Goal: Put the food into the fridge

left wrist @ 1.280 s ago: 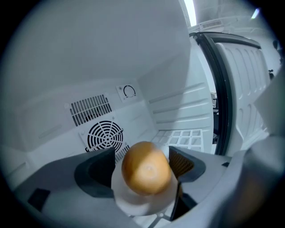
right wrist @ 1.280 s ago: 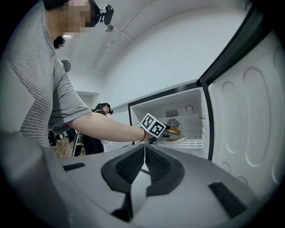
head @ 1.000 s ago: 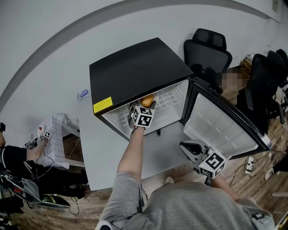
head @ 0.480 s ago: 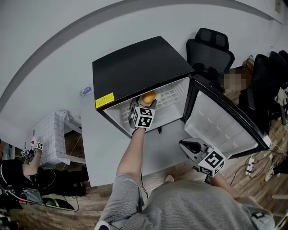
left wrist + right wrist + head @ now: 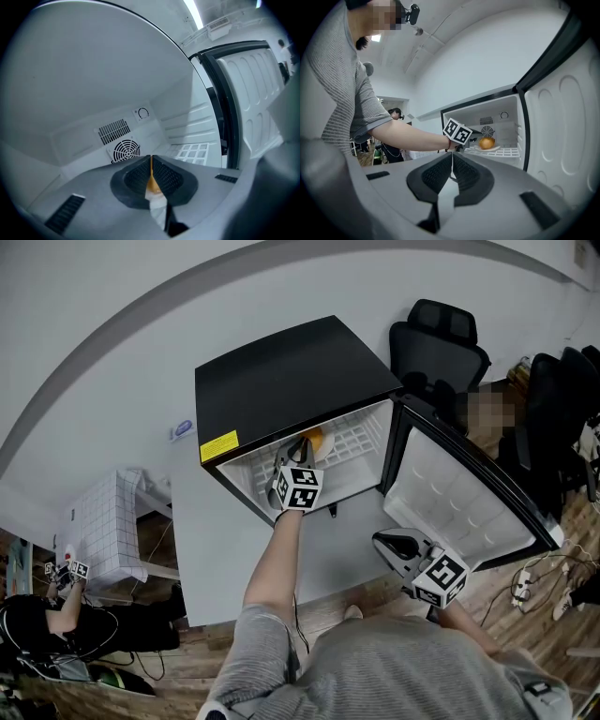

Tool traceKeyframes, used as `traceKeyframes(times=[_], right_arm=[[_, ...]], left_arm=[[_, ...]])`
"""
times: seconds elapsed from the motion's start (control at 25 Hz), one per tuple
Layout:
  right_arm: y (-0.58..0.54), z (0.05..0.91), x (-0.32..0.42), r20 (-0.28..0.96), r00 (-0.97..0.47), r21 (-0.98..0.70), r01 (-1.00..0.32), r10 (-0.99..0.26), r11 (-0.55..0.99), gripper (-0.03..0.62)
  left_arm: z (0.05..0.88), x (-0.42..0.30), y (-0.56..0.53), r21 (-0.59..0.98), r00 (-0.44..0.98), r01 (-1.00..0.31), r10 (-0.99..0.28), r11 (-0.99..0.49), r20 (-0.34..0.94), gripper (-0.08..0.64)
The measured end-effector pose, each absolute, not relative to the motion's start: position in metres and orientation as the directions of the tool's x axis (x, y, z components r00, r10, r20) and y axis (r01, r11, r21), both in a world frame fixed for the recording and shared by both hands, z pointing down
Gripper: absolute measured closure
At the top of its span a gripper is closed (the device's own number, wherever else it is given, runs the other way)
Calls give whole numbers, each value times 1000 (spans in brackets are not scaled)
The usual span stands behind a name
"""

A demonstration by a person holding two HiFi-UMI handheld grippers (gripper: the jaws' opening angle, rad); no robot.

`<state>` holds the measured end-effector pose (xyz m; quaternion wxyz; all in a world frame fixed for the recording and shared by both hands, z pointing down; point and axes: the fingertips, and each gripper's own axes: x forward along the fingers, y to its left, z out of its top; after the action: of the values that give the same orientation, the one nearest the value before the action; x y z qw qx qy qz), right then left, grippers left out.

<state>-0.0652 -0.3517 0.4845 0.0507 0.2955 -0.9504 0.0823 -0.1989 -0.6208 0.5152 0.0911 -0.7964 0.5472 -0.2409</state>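
Head view: left hand-held gripper (image 5: 298, 452) outstretched into fridge (image 5: 291, 371), jaws newly closed, empty.

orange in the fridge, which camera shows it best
The right gripper view: the orange sits whole on its plate. The head view catches only part of it from above; the left gripper view, just a sliver.

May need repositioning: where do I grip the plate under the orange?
Grip the plate by its near rim, coming level through the open front of the fridge. It lies flat on the grid shelf and the orange fills its middle, leaving only the edge free.
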Motion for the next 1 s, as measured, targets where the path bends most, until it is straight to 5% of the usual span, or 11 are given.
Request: traceKeyframes(times=[1.0], right_arm=[[-339,482,-74,138,-846,-120,-530,-515,839,580]], left_arm=[[505,-196,-563,-333,318,-863,-920,-381,229,548]])
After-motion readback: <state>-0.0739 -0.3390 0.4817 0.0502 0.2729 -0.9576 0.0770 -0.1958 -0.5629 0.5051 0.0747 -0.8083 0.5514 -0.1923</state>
